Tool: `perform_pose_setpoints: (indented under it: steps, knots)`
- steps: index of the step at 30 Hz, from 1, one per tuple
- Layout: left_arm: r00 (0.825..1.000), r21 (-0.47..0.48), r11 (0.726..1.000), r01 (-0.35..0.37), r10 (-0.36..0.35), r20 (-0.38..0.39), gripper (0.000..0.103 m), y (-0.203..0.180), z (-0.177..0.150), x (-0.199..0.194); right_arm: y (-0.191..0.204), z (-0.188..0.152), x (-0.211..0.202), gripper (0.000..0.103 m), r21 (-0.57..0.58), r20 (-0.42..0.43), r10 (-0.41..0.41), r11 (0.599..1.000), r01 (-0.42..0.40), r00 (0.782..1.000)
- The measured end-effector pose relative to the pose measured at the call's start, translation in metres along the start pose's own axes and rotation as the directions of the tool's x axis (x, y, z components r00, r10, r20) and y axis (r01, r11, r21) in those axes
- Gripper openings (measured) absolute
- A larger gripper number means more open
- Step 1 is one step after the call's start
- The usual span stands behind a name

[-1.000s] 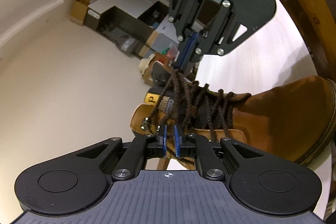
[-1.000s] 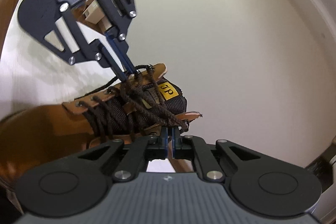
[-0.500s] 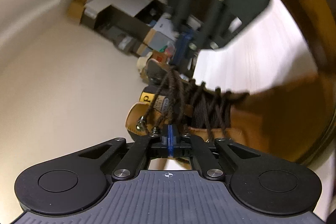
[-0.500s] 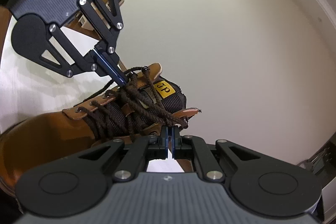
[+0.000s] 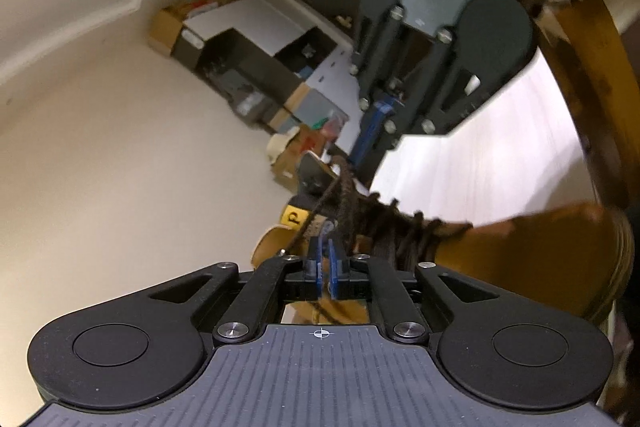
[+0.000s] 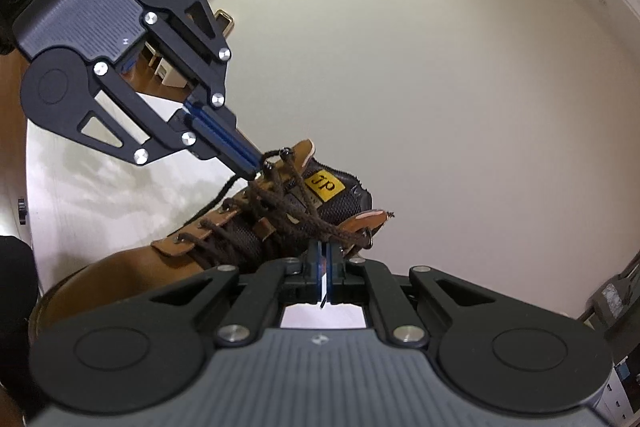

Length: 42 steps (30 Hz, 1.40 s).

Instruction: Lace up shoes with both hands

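Note:
A tan leather boot [image 6: 120,267] with dark brown laces [image 6: 280,211] and a yellow tongue label [image 6: 325,184] lies on a white table [image 6: 100,187]. My right gripper [image 6: 323,253] is shut on a lace end at the boot's near eyelet flap. My left gripper [image 6: 258,165] shows beyond the boot in the right wrist view; its blue pads look closed at the far top hooks, with a thin lace loop beside the tips. In the left wrist view the left gripper [image 5: 326,251] shows a narrow gap between its pads, and the right gripper [image 5: 360,151] pulls a lace [image 5: 346,195] taut above the boot [image 5: 540,247].
A cream wall fills the background. Shelves and cardboard boxes [image 5: 248,67] stand far off. A wooden chair frame [image 5: 592,75] curves at the right of the left wrist view. The white table's surface [image 5: 480,167] spreads behind the boot.
The left gripper's pads were apart, closed half a second ago, and now show a narrow gap. The left gripper has swung and tilted at the boot's top. The right gripper stays shut on its lace.

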<state>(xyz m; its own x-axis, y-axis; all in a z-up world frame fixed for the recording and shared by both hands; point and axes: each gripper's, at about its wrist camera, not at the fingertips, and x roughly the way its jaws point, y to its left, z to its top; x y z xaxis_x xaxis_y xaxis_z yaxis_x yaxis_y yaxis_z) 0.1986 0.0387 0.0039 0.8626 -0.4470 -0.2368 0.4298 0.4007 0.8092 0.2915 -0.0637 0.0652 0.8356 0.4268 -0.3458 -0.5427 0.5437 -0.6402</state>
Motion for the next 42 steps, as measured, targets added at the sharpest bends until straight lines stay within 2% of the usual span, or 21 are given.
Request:
perform_pose_setpoints:
  steps: [4,6,8,9,11,14,16,17,19,24,29,33,35,37,40,42]
  knots:
    - [1.0,0.043,0.999,-0.009,0.009,-0.004,0.016,-0.005,-0.002,0.009,0.0,0.0,0.005,0.002,0.005,0.002,-0.001,1.0,0.001,1.0]
    - [1.0,0.064,0.998,-0.016,0.016,-0.011,0.016,-0.006,-0.004,0.016,-0.005,0.004,-0.014,0.002,0.006,0.002,-0.002,1.0,0.002,1.0]
    - [0.999,0.089,0.996,-0.017,0.02,-0.025,0.015,-0.008,-0.007,0.022,-0.005,0.004,-0.015,0.002,0.007,0.002,-0.004,1.0,0.004,1.0]
    - [0.999,0.086,0.996,-0.021,0.023,-0.024,0.005,-0.008,-0.007,0.024,-0.005,0.004,-0.014,0.002,0.007,0.002,-0.004,1.0,0.004,1.0]
    - [0.999,0.029,1.0,-0.011,0.012,-0.032,0.004,-0.003,-0.007,0.024,-0.004,0.004,-0.013,0.002,0.006,0.0,-0.006,1.0,0.006,1.0]
    - [1.0,-0.121,0.993,-0.01,0.009,-0.013,0.002,0.014,-0.005,0.018,-0.004,0.002,-0.01,0.002,0.008,-0.009,-0.008,1.0,0.008,1.0]
    - [0.999,-0.281,0.959,0.03,-0.017,0.046,0.002,0.03,-0.003,0.009,-0.003,0.002,-0.006,0.002,0.015,-0.006,-0.003,1.0,0.003,1.0]
    - [0.998,-0.299,0.953,0.038,-0.022,0.058,0.002,0.032,-0.002,0.006,-0.003,0.002,-0.005,0.002,0.023,-0.003,0.004,1.0,-0.004,1.0]
    - [0.997,-0.312,0.949,0.047,-0.023,0.079,0.002,0.034,0.004,0.005,0.0,0.006,-0.004,0.002,0.035,0.014,0.021,0.999,-0.021,1.0]
    - [0.998,-0.353,0.935,0.031,-0.012,0.057,0.003,0.039,0.0,0.005,0.005,0.012,0.001,0.002,0.029,0.029,0.01,1.0,-0.01,1.0]
    - [0.999,-0.367,0.93,0.021,-0.004,0.045,0.007,0.038,-0.006,-0.005,0.005,0.001,-0.005,0.004,0.007,0.04,-0.018,1.0,0.018,0.999]
    - [0.999,-0.393,0.919,0.026,-0.014,0.032,0.012,0.041,-0.015,-0.013,0.002,-0.008,-0.005,0.008,0.027,0.018,-0.021,0.999,0.02,1.0]
    - [1.0,-0.407,0.913,0.012,-0.005,0.019,0.013,0.044,-0.022,-0.017,-0.006,-0.015,-0.003,0.013,0.079,0.0,-0.014,0.997,0.014,1.0]
    - [1.0,-0.434,0.901,-0.011,0.008,-0.008,0.014,0.047,-0.03,-0.02,-0.017,-0.021,0.002,0.013,0.146,-0.008,-0.004,0.989,0.006,1.0]
    - [0.999,-0.442,0.896,-0.028,0.016,-0.03,0.014,0.049,-0.036,-0.021,-0.039,-0.027,0.016,0.013,0.262,-0.003,0.022,0.965,-0.02,1.0]
    - [0.999,-0.452,0.892,-0.033,0.017,-0.039,0.014,0.051,-0.04,-0.023,-0.045,-0.027,0.025,0.013,0.295,0.01,0.044,0.954,-0.045,0.999]
